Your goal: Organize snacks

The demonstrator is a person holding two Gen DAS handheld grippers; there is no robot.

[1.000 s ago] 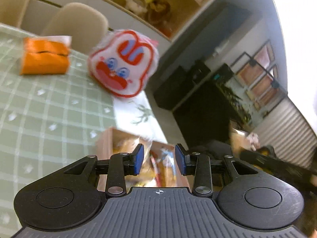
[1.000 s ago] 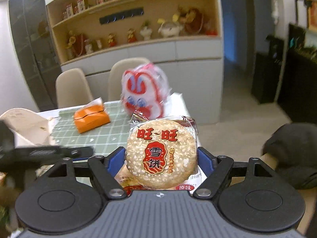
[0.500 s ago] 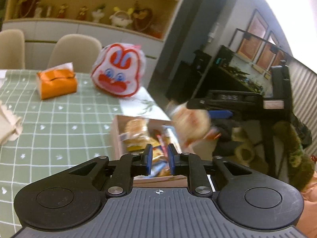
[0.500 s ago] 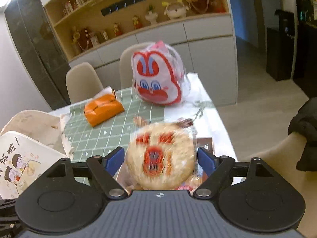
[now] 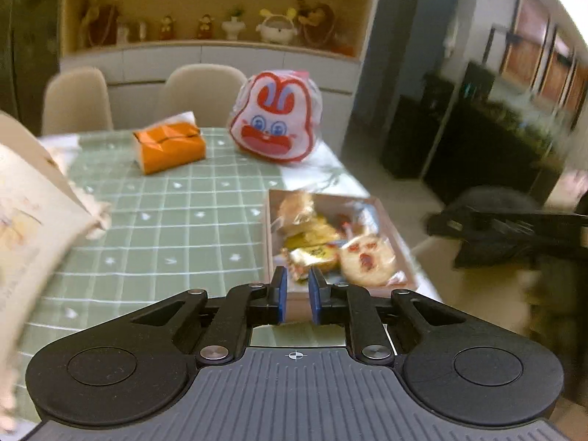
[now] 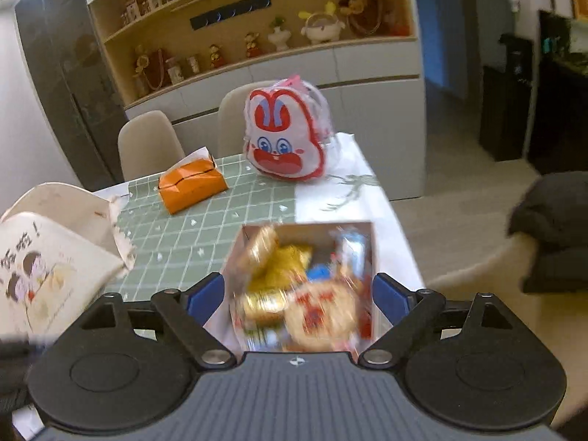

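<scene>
An open box (image 5: 272,220) (image 6: 367,228) of wrapped snacks stands near the table's right edge. A round rice cracker pack (image 5: 367,259) (image 6: 323,316) lies in its near right corner, blurred in the right wrist view. My right gripper (image 6: 297,296) hovers over the box with its jaws opening. The cracker sits below them and touches neither of the blue pads (image 6: 205,294). In the left wrist view that gripper is a dark shape (image 5: 514,224) at the right. My left gripper (image 5: 296,296) is shut on nothing, just short of the box's near wall.
A rabbit-faced bag (image 5: 275,121) and an orange tissue pack (image 5: 169,145) stand at the far end of the green checked tablecloth (image 5: 165,228). A cartoon-printed cloth bag (image 6: 44,268) lies at the left. Two beige chairs (image 5: 205,92) stand behind; dark clothing (image 6: 551,228) is right.
The right gripper moved over the box, opened wider and let go of the rice cracker, which now lies in the box. The left gripper shut and swung round towards the table.
</scene>
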